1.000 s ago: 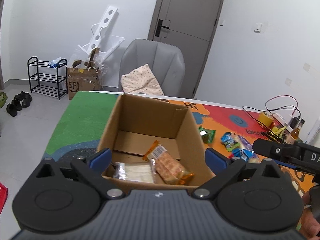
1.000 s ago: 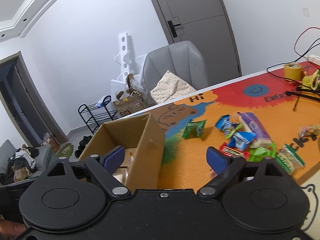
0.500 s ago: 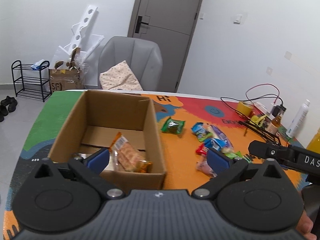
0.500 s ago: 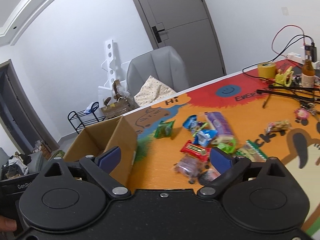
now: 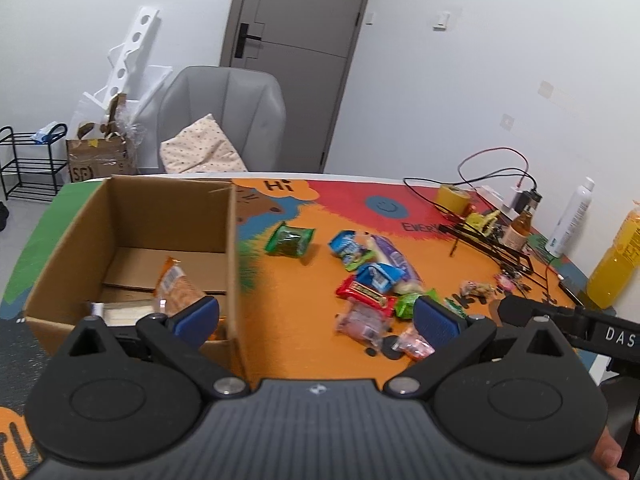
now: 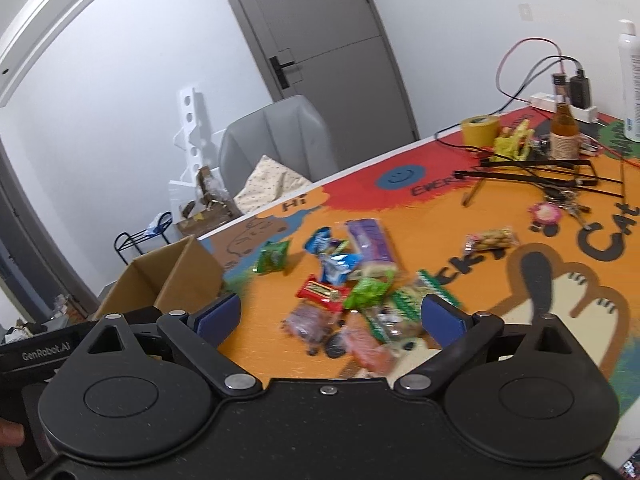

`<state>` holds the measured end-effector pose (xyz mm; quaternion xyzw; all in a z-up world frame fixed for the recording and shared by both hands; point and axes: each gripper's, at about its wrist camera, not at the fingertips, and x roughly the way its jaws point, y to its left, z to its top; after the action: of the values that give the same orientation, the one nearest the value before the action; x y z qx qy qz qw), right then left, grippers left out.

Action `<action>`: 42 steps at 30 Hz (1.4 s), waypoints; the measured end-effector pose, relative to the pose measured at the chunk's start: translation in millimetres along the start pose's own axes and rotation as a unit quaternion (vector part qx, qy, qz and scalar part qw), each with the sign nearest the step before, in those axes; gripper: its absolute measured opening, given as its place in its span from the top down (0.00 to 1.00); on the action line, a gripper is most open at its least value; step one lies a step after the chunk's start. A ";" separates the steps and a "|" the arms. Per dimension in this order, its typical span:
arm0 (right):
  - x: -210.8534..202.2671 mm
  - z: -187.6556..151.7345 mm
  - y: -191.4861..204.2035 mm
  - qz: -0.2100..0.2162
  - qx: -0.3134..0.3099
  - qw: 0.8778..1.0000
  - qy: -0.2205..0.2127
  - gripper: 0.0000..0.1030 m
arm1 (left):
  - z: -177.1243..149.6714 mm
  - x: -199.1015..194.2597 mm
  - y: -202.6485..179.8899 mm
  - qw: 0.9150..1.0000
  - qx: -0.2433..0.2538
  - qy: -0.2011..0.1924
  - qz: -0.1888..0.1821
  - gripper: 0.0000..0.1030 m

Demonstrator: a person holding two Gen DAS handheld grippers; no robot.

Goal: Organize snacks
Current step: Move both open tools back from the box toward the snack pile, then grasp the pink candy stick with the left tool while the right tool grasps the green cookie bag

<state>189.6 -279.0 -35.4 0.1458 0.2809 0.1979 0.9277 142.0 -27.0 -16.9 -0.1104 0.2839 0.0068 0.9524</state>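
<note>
An open cardboard box (image 5: pixel 132 216) (image 6: pixel 172 280) stands on the left of the colourful table mat; an orange snack pack (image 5: pixel 176 288) and a pale pack (image 5: pixel 124 312) lie inside. A pile of snack packets (image 5: pixel 372 276) (image 6: pixel 348 280) lies to its right, with a green packet (image 5: pixel 290 240) (image 6: pixel 273 256), a red bar (image 5: pixel 366 292) (image 6: pixel 322 292) and a purple pack (image 6: pixel 368 240). My left gripper (image 5: pixel 316 320) is open and empty, above the table between box and pile. My right gripper (image 6: pixel 332 316) is open and empty, just above the near edge of the pile.
At the far right stand a tape roll (image 5: pixel 452 198), cables, a brown bottle (image 6: pixel 562 132), a white spray bottle (image 5: pixel 570 216), a yellow bottle (image 5: pixel 616 264) and black rods (image 6: pixel 532 172). A nut pack (image 6: pixel 490 240) lies apart. A grey chair (image 5: pixel 224 116) stands behind the table.
Both grippers have swung right, away from above the box toward the snack pile. Both stayed open and empty.
</note>
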 end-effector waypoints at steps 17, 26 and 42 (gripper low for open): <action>-0.3 -6.3 -67.0 -0.046 0.036 0.998 0.002 0.11 | -7.1 37.5 -43.0 0.999 0.022 0.014 -0.036 0.03; 18.0 -9.2 -86.8 -0.052 0.046 0.997 0.022 0.17 | -13.9 69.2 -53.2 0.998 0.021 0.037 -0.048 0.11; 45.6 -8.6 -106.6 -0.055 0.049 0.996 0.051 0.23 | -38.4 133.0 -88.2 0.993 0.043 0.109 -0.025 0.16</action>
<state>249.9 -351.0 -104.0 0.1654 0.3447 0.1399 0.9134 239.5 -127.8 -102.1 -0.0764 0.3830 -0.0408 0.9197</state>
